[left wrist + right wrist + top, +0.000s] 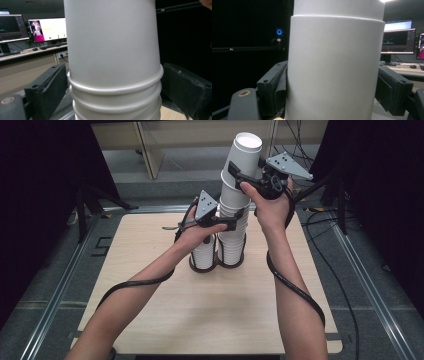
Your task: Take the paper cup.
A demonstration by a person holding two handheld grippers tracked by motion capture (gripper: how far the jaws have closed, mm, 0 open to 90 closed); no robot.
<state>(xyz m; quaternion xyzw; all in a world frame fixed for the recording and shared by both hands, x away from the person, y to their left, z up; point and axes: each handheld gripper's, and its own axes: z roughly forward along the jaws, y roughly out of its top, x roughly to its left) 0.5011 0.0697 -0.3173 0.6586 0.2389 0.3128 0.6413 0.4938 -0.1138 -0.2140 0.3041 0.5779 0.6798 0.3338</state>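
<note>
Cups point(234, 222) are stacked upside down in a tall white column, seen from the high view standing in a dark ring holder point(216, 265) near the far edge of the table point(165, 320), about midway along it. The left gripper point(231, 225) is set against the lower rims, the right gripper point(239, 177) higher up on the tilted upper cups. In the left gripper view, the stack point(112, 62) is flanked by both jaws at the rolled rims; whether it is pressed cannot be told. In the right gripper view, a smooth cup wall point(334, 70) is clamped between the jaws, touched on both sides.
</note>
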